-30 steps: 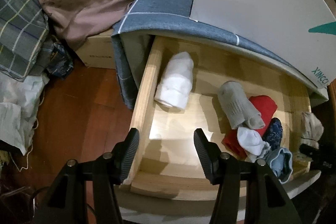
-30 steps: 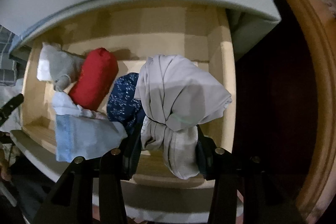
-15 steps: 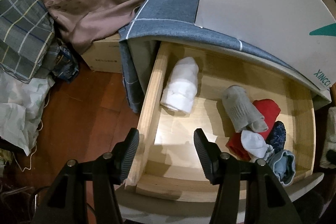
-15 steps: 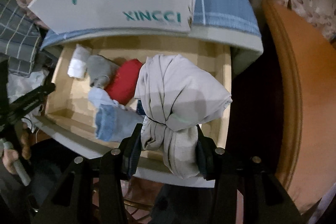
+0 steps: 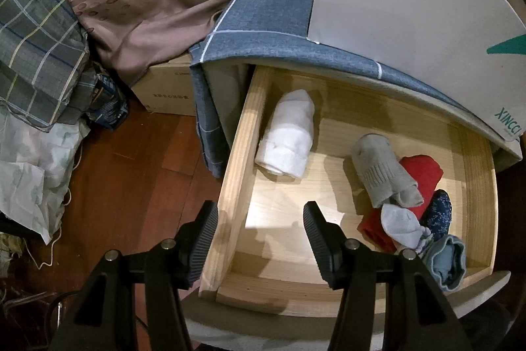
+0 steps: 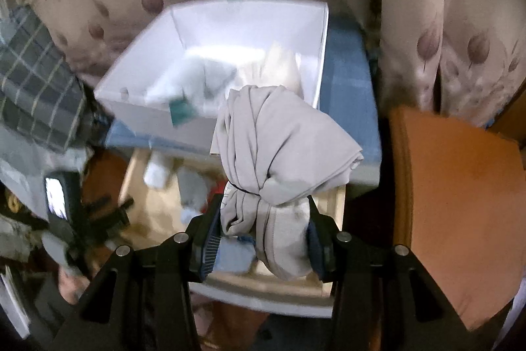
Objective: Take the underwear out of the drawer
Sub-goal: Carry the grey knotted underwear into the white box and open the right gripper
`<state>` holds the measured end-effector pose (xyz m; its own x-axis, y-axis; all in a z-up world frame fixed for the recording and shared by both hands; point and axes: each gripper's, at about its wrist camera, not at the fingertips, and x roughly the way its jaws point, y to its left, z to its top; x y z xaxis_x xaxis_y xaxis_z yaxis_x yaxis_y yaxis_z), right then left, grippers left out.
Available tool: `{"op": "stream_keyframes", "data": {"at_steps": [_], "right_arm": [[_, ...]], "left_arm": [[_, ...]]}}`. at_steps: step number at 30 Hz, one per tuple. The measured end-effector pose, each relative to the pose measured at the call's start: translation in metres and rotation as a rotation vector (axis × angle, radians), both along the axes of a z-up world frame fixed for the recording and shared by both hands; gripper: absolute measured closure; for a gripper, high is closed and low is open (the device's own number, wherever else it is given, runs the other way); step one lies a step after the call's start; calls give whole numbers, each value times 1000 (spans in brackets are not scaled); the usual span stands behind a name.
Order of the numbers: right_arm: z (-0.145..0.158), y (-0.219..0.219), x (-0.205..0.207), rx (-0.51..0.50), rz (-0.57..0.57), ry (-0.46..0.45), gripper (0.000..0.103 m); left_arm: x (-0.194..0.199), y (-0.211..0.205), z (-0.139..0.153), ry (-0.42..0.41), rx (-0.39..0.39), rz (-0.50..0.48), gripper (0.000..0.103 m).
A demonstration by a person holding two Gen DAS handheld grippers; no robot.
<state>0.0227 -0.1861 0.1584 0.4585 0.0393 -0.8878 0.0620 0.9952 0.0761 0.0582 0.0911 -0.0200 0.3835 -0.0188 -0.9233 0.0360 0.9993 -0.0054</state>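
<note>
So, here is how far the job appears to have got, near to far.
Right tongs (image 6: pixel 263 236): narrowed onto the bundled beige underwear (image 6: pixel 279 153), with the pads pressed into its lower half. The knotted upper part stands clear above the fingers.
Underwear position: lifted out and held in the air above the drawer (image 6: pixel 335 206), whose front right corner shows just behind it at about 5 o'clock from the bundle.
Left tongs (image 5: pixel 259 239): spread wide with nothing between the fingers (image 5: pixel 203 239), hanging over the drawer's near left corner.
Drawer contents left: a rolled white sock (image 5: pixel 289 134) at about 12 o'clock from the left tongs; a grey sock (image 5: pixel 384 173), a red roll (image 5: pixel 424 173), a dark blue patterned piece (image 5: pixel 439 213), a small pale sock (image 5: pixel 401 226) and a light blue item (image 5: pixel 450 262) bunched at 2 to 3 o'clock.
White box (image 6: pixel 230 55): open, standing on the blue-covered surface (image 6: pixel 348 94) behind the drawer, at 12 o'clock from the held bundle; pale items lie inside, too blurred to name.
Done: this bundle seems to be out of the drawer.
Left: setting it down, probably in the box. Whether any remaining rolls count as underwear cannot be told.
</note>
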Motion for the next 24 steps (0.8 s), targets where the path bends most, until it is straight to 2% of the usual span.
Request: {"op": "stream_keyframes", "data": {"at_steps": [6,11,18,24], "right_arm": [[30,3,33,-30,-14,-59,61],[36,4,61,-52,-28,-73,61],[11,7,106,-54,-44,-10,61],[-20,8,125,-46,-59,50,59]], "left_arm": [[0,2,2,-12,-14,6,48],[0,2,3,-14,-17,6,48],[0,2,2,-17,-27,14,48],[0,4,3,-17,-36,18,48]]}}
